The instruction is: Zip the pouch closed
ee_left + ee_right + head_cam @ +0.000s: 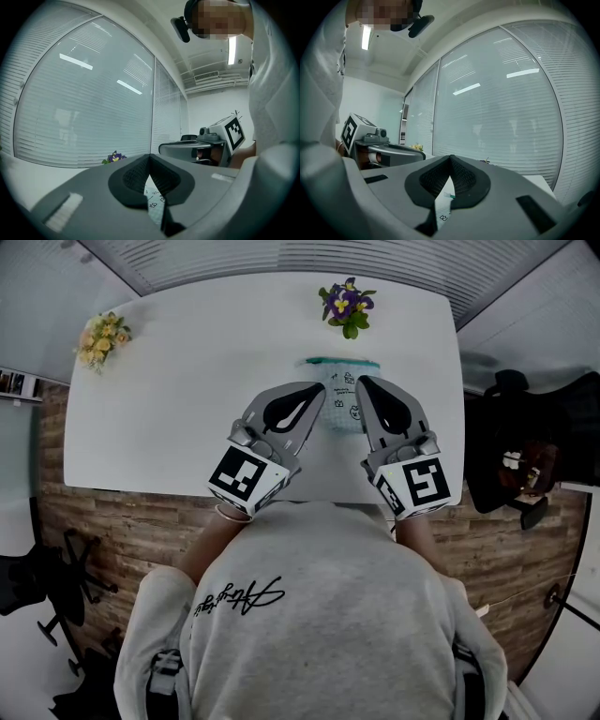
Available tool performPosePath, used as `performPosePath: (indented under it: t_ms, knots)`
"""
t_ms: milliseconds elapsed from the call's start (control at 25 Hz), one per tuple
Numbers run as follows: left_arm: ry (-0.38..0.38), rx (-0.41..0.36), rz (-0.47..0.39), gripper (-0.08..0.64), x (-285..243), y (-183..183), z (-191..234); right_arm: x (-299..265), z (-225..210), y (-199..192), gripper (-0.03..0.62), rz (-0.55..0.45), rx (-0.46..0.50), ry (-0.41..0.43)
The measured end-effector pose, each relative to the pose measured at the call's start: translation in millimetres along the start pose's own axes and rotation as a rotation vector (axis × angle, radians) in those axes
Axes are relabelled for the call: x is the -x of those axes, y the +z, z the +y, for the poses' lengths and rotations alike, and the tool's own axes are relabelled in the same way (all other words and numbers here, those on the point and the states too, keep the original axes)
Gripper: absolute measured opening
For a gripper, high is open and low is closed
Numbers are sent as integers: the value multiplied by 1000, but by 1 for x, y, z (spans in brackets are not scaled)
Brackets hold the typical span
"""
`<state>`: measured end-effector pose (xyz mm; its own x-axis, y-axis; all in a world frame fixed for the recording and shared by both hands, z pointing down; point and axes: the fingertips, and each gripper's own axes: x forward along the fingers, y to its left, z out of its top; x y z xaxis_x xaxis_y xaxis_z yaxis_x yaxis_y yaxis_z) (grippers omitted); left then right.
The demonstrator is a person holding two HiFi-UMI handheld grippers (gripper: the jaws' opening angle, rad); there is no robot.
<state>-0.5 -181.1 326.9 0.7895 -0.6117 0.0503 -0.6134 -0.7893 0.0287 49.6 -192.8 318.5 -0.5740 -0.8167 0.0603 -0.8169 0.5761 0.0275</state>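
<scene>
left gripper (315, 396): jaws together, nothing in them, by the left side of the pouch (342, 401)
pouch: flat near the desk's (169, 390) far edge, middle; looks soft and light, so I'd pin one end and pinch at the teal zip (342, 362)
right gripper (366, 386): jaws together too, empty
writing: tiny doodles on the pouch, unreadable

Pouch (342, 399) lies on the table (169, 418), a little right of centre; flower pot (346, 306) sits behind it near the far edge; second flower bunch (101, 338) at the far left corner. Left gripper (317, 390) and right gripper (362, 382) reach in over the near edge, tips flanking the pouch left and right; chair (525, 456) stands off the right edge.
</scene>
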Motion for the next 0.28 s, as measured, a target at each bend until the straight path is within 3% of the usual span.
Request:
performPosePath:
  t_ms: [280]
  knots:
    - [-23,3,-5,0,2,1,5,-3,2,0,2,7,6,-26]
